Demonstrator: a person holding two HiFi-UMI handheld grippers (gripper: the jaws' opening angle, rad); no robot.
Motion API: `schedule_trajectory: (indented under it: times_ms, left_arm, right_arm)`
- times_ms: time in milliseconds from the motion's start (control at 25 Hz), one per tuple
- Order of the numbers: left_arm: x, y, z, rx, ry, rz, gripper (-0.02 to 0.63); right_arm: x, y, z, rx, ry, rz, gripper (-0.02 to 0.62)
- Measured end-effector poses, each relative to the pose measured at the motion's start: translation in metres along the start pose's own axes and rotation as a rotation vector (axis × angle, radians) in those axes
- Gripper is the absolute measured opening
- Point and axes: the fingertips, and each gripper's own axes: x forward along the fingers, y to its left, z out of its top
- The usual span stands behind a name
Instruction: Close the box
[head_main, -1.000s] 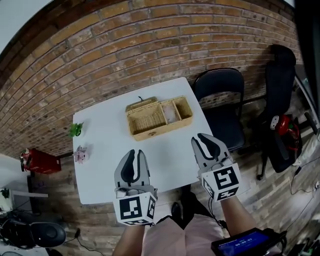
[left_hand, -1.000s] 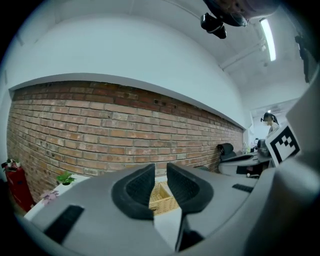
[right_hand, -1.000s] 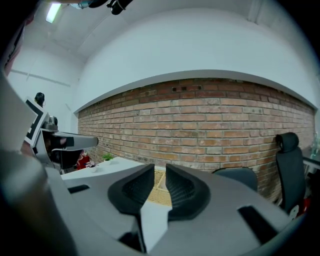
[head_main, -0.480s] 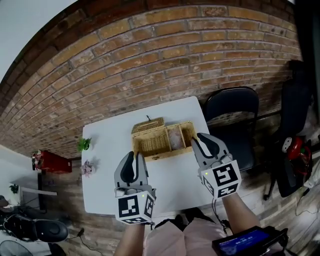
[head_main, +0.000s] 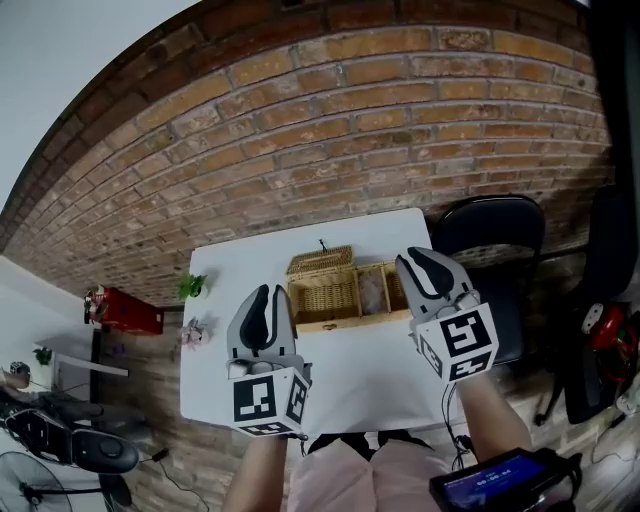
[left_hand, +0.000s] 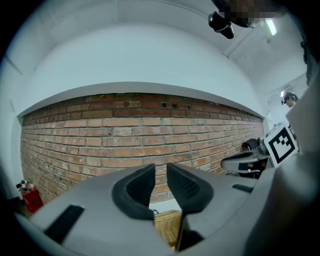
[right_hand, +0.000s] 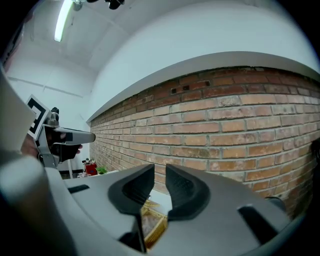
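Currently approach: box is left open, untouched. Left gripper and right gripper jaws are held slightly apart, empty. Next, far lid must be folded over.

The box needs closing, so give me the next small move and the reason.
Probably bring the left tongs forward to the raised lid at the back edge of the box. The lid stands open; these and the right tongs hover clear of it, slightly apart and empty.
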Motion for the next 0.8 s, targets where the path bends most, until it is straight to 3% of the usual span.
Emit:
schedule_trajectory:
  times_ms: [240,440,800]
  left_arm:
    - [0.013,0.017,-0.005,-0.005,0.012,0.004,0.078]
    - [0.043,0.047,-0.031,-0.044,0.054,-0.016,0.078]
    - [0.12,0.092,-0.113,-0.161,0.215,-0.161,0.077]
  right_arm:
    - [0.019,-0.001,0.001,-0.009,0.015,0.005,0.072]
    - [0.053,-0.002,-0.009,-0.012,0.062,0.041,0.075]
    - [0.131,-0.023,-0.068,0.153,0.296,0.174,0.083]
